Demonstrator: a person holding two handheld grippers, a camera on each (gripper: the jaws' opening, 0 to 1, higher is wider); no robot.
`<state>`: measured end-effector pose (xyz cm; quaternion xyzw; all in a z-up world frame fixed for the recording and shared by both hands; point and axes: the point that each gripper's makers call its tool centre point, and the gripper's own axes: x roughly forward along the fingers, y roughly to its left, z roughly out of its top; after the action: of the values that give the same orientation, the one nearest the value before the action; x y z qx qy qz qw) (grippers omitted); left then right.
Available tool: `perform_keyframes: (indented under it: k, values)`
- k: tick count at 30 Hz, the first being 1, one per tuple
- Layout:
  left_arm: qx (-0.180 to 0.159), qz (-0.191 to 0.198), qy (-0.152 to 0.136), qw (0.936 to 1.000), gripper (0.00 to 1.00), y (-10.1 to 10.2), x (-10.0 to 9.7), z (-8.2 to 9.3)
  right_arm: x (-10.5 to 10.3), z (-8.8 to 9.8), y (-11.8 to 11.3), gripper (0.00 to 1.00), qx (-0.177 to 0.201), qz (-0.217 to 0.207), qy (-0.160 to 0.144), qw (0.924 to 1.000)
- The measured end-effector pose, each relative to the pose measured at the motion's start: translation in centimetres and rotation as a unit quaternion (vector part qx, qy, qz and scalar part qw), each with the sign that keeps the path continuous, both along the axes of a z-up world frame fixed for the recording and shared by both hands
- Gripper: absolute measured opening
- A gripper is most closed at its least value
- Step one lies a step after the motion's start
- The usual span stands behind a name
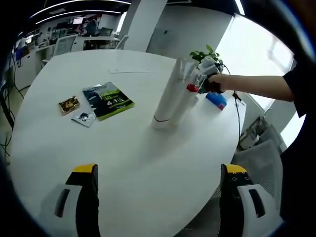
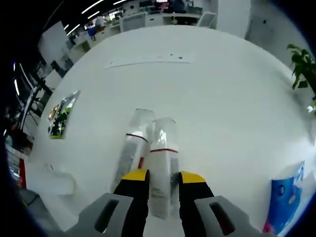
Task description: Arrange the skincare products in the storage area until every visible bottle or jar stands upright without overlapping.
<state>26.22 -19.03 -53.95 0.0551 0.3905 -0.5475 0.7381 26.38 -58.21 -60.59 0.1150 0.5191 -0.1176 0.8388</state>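
Right hand-held gripper clamps a white tube.

I'm in an open-plan office: big white meeting table, desks with monitors behind, ceiling strip lights.

Ahead of the left gripper the white surface lies bare — open passage up to the two tall tubes standing together ahead and slightly right. Flat packets lie ahead-left, well apart from the tubes. Beyond the tubes, the right gripper and a person's forearm block the far-right side — a plant behind them.
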Motion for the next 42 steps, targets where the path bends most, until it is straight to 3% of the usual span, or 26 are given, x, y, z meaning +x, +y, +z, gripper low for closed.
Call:
perform_keyframes:
  k: [7,14,25,35,37,42]
  values:
    - [-0.001,0.001,-0.001,1.0,0.95,0.1,0.0,0.1,0.4,-0.4,-0.7,0.14,0.006,-0.001,-0.007,1.0]
    - [0.0,0.002,-0.003,1.0,0.95,0.4,0.0,0.3,-0.2,0.0,-0.8,0.13,-0.011,0.005,-0.01,0.9999]
    - [-0.011,-0.004,-0.01,0.9999,0.95,-0.4,-0.3,1.2,-0.9,3.3,-0.1,0.13,-0.049,0.04,-0.059,0.9963]
    - [-0.017,-0.015,-0.018,0.9996,0.95,-0.6,-1.3,2.3,-0.9,6.3,0.0,0.13,-0.059,0.05,-0.102,0.9918]
    - [-0.018,-0.017,-0.019,0.9995,0.95,-0.6,-1.5,2.5,-1.3,7.6,0.8,0.13,-0.065,0.054,-0.112,0.99]
    - [-0.022,-0.021,-0.022,0.9993,0.95,-0.5,-1.9,3.1,-1.8,8.4,1.6,0.13,-0.077,0.065,-0.128,0.9867]
